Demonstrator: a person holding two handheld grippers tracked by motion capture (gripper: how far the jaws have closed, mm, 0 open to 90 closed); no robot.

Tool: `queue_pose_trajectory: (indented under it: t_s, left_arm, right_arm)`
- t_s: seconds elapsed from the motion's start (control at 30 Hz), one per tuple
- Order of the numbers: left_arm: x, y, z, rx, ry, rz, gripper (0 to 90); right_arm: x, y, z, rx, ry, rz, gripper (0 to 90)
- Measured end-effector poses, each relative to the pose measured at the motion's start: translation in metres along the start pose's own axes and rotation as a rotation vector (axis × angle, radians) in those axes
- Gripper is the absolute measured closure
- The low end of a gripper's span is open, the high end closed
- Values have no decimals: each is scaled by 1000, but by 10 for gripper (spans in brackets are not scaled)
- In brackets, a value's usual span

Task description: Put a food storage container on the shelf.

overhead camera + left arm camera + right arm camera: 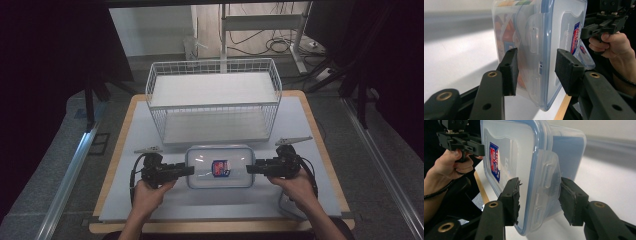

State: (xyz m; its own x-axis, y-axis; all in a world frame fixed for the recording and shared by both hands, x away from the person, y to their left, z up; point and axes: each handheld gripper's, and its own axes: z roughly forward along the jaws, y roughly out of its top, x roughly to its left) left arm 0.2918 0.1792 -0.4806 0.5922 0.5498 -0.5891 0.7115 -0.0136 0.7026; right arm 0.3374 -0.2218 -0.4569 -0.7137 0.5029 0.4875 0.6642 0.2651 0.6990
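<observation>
A clear plastic container (220, 167) with a blue-rimmed lid and a red-and-blue label lies lengthwise between my two grippers, near the table's front. My left gripper (189, 170) clamps its left end. In the left gripper view the jaws (537, 72) press on lid and base below the side clasp, and orange contents show through the container (541, 37) wall. My right gripper (250, 169) clamps the opposite end. The right gripper view shows its jaws (541, 201) squeezing the container (524, 157) at the clasp. The container looks raised a little off the table.
A white wire basket (215, 95) with two levels stands just behind the container, its open side facing me. The pale grey table top (125, 200) sits on a wooden board. A clear plastic piece (292, 205) lies under my right hand near the front edge.
</observation>
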Motion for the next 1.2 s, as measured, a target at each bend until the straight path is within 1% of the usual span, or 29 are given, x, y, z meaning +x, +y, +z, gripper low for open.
queue_pose_trajectory:
  t_s: [0.13,0.17,0.2,0.23,0.3,0.33,0.4,0.43,0.47,0.5,0.53,0.57,0.63,0.7,0.77,0.8,0.83,0.87,1.0,1.03,1.07,1.1,1.17,1.2]
  left_arm:
    - [-4,8,-5,-16,3,25,543]
    - [-6,12,-7,-21,7,35,542]
    - [-9,20,-11,-29,12,51,541]
    - [-11,24,-13,-33,14,59,541]
    - [-15,32,-16,-41,18,72,541]
    - [-15,32,-16,-41,18,72,540]
    - [-18,39,-19,-49,22,84,540]
    - [-20,46,-22,-58,25,94,539]
    - [-20,46,-22,-58,25,94,539]
    - [-22,53,-24,-69,27,97,539]
    - [-22,56,-25,-75,26,96,538]
    - [-22,56,-25,-75,26,96,538]
    - [-23,61,-26,-82,24,99,538]
    - [-24,66,-28,-87,23,100,538]
    - [-26,75,-30,-93,26,104,537]
    - [-26,75,-30,-93,26,104,537]
    - [-27,77,-31,-97,27,106,537]
    - [-29,83,-33,-105,31,112,537]
    - [-33,96,-38,-120,38,124,535]
    - [-33,96,-38,-120,38,124,535]
    - [-34,99,-38,-123,40,124,535]
    - [-36,106,-40,-129,43,127,535]
    - [-37,112,-41,-135,44,129,535]
    - [-37,112,-41,-135,44,129,534]
  right_arm:
    - [4,8,-4,-20,1,-18,528]
    - [8,15,-6,-31,-2,-36,528]
    - [10,18,-8,-35,-4,-42,528]
    - [11,22,-9,-41,-6,-49,528]
    - [15,29,-13,-52,-8,-61,528]
    - [15,29,-13,-52,-8,-61,528]
    - [18,36,-16,-65,-9,-73,528]
    - [20,43,-18,-74,-11,-81,528]
    - [20,43,-18,-74,-11,-81,528]
    - [21,49,-20,-83,-12,-88,528]
    - [22,52,-20,-87,-13,-92,529]
    - [22,52,-20,-87,-13,-92,529]
    - [23,61,-23,-100,-14,-98,529]
    - [24,64,-24,-104,-12,-99,530]
    - [24,72,-26,-113,-10,-102,531]
    - [24,72,-26,-113,-10,-102,531]
    - [25,77,-28,-120,-8,-105,531]
    - [26,80,-29,-123,-8,-105,531]
    - [29,92,-33,-141,-6,-117,531]
    - [29,92,-33,-141,-6,-117,531]
    - [29,96,-34,-146,-5,-120,531]
    - [30,103,-36,-152,-4,-122,531]
    - [30,110,-38,-160,-4,-126,531]
    - [30,110,-38,-160,-4,-126,531]
